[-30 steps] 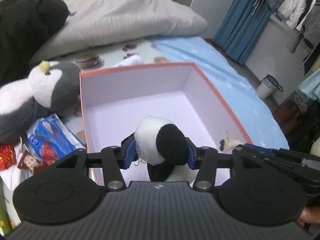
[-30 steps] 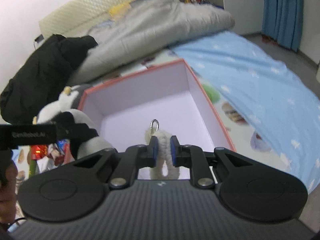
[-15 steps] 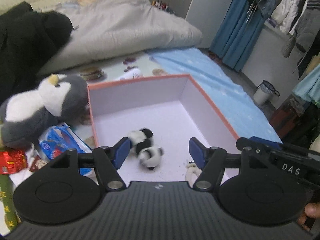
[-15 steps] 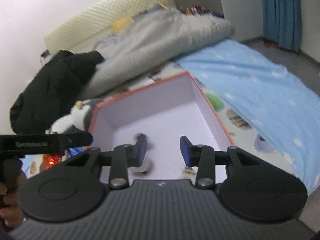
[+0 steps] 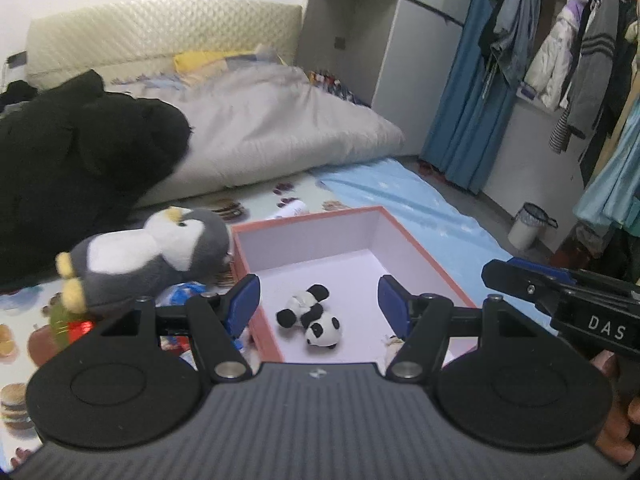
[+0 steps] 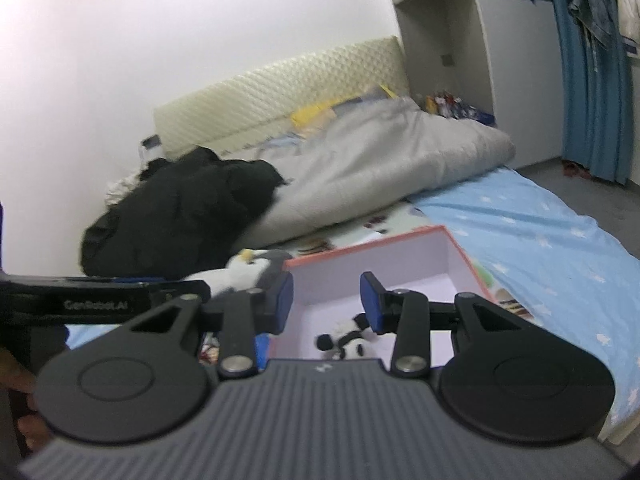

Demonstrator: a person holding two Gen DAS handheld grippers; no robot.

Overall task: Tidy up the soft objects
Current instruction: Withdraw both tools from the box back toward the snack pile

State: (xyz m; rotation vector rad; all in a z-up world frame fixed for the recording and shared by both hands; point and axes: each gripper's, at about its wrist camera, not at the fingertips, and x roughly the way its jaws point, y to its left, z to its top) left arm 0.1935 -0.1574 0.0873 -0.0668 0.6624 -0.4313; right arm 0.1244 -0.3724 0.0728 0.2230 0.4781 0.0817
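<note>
A pink box with an orange rim (image 5: 304,218) (image 6: 360,246) lies on the bed. Inside it a small panda plush (image 5: 316,316) (image 6: 348,340) lies on its side. A small white plush (image 5: 392,346) peeks out by the box's near right corner, mostly hidden behind a finger. My left gripper (image 5: 319,296) hangs open above the box's near end, holding nothing. My right gripper (image 6: 327,296) is also open and empty, raised over the near edge. A grey and white penguin plush (image 5: 152,256) (image 6: 248,270) lies just left of the box.
A black garment heap (image 5: 80,160) and a grey duvet (image 5: 280,136) fill the far side of the bed. Snack packets (image 5: 184,296) lie beside the box's left wall. A light blue sheet (image 5: 400,196) runs right. A waste bin (image 5: 528,226) and hanging clothes (image 5: 580,60) stand beyond.
The left gripper let go of the panda and the right let go of the white plush; both toys now lie in the box. Both grippers opened, rose and drew back.
</note>
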